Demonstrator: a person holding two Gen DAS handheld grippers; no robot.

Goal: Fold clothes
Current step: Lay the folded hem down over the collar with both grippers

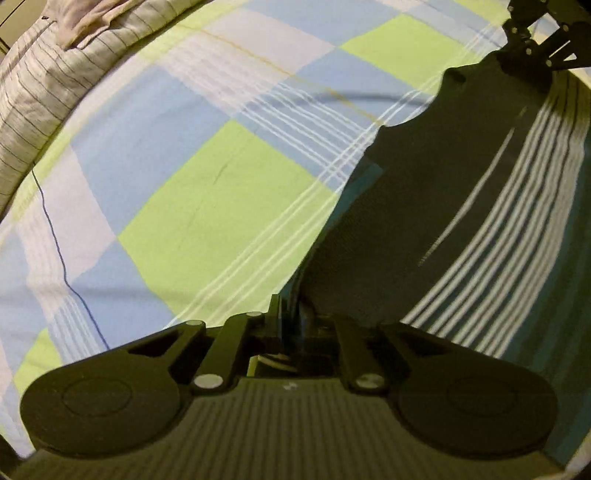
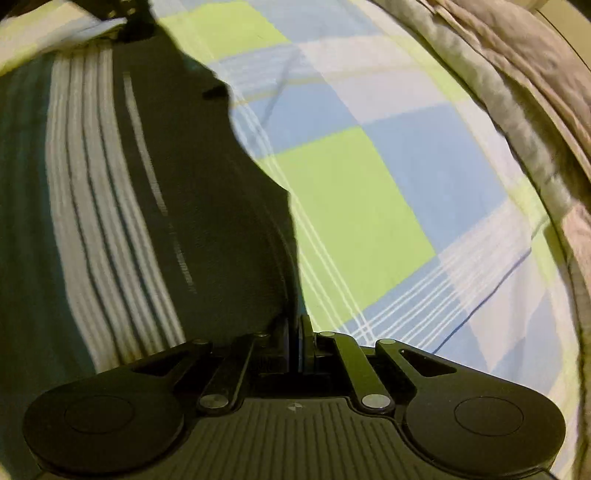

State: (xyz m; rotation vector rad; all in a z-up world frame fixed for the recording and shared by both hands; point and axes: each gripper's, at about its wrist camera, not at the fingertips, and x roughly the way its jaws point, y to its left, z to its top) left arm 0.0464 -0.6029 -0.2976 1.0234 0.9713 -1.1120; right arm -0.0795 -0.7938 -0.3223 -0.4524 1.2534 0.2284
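A dark garment (image 1: 424, 206) with white stripes and a teal band hangs stretched between my two grippers over a checked bedsheet (image 1: 207, 206). In the left wrist view my left gripper (image 1: 293, 317) has its jaws slightly apart. The garment's edge runs down between them, with a thin gap showing beside the cloth. My right gripper (image 1: 535, 44) shows at the top right, at the garment's far corner. In the right wrist view the right gripper (image 2: 295, 325) is shut on the garment (image 2: 203, 203) at its edge. The left gripper (image 2: 125, 18) is seen at the top left.
The green, blue and white bedsheet (image 2: 351, 206) spreads under everything. A rumpled striped quilt (image 1: 44, 85) is bunched along the far left edge, and the quilt (image 2: 517, 74) also shows along the right. A thin blue thread (image 1: 55, 240) lies on the sheet.
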